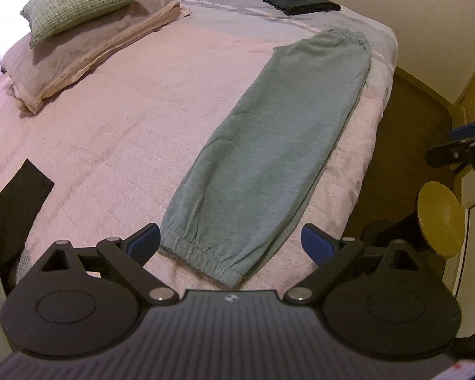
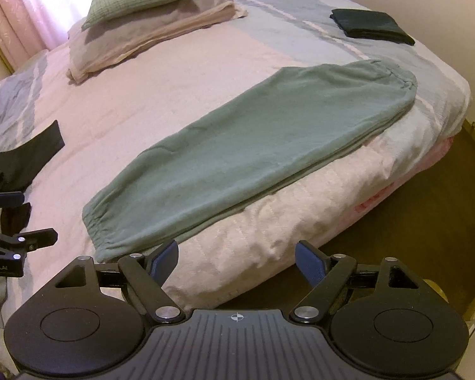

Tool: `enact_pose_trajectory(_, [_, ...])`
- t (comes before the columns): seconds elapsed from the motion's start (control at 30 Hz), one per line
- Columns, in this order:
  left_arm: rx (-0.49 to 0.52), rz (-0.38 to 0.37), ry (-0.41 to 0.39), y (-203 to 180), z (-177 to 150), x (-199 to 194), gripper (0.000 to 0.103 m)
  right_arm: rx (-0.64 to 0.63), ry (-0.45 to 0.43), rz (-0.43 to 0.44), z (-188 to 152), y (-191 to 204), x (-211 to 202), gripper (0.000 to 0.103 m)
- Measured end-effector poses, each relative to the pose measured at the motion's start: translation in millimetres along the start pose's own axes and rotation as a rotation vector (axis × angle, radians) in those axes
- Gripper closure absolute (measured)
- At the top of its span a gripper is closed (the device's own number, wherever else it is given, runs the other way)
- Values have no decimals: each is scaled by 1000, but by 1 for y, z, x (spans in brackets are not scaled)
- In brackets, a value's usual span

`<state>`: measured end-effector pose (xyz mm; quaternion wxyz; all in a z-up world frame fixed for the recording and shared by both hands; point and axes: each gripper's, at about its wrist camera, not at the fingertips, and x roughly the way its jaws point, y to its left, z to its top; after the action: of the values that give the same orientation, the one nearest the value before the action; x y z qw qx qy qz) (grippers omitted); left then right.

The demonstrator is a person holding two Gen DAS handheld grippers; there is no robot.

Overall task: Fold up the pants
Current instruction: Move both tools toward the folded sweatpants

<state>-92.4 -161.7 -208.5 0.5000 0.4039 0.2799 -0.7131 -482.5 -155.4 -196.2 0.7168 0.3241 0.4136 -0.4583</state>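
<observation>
Grey-green sweatpants [image 1: 269, 145] lie folded lengthwise, one leg over the other, along the near edge of the bed [image 1: 117, 120], their elastic cuffs toward me and the waistband at the far end. My left gripper [image 1: 229, 242] hovers just short of the cuffs with its blue-padded fingers [image 1: 142, 242] spread wide and holding nothing; the cuffs sit between the two pads but farther out, and I see no touch. My right gripper [image 2: 236, 259] hangs off the bed's side, fingers likewise apart and empty, the pants' long edge just beyond its left pad [image 2: 164, 258]. A folded black garment [image 1: 300, 0] rests at the far corner, well apart from the pants, and a checked green cushion [image 1: 79, 3] tops stacked pillows [image 1: 88, 53] at the head of the bed.
</observation>
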Motion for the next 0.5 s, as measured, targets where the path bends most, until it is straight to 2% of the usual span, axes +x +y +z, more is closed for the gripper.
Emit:
enact_pose_trajectory(0.23, [-1,2,-6,7,-5,-1,9,-17,9,20,-2,7,9,25])
enact_pose_trajectory(0.33, [73,9,-25,15,-11,-2,9,-45,-2,44,-5,15,14,25])
enact_pose_trajectory(0.4, [140,27,-31,25,-17,-1,9,-111,-21,83,-9,27,19,25])
enact_pose_trajectory(0.5, [235,50,-24,46,-28,7,9,-299,-66,117,-23,61,33,25])
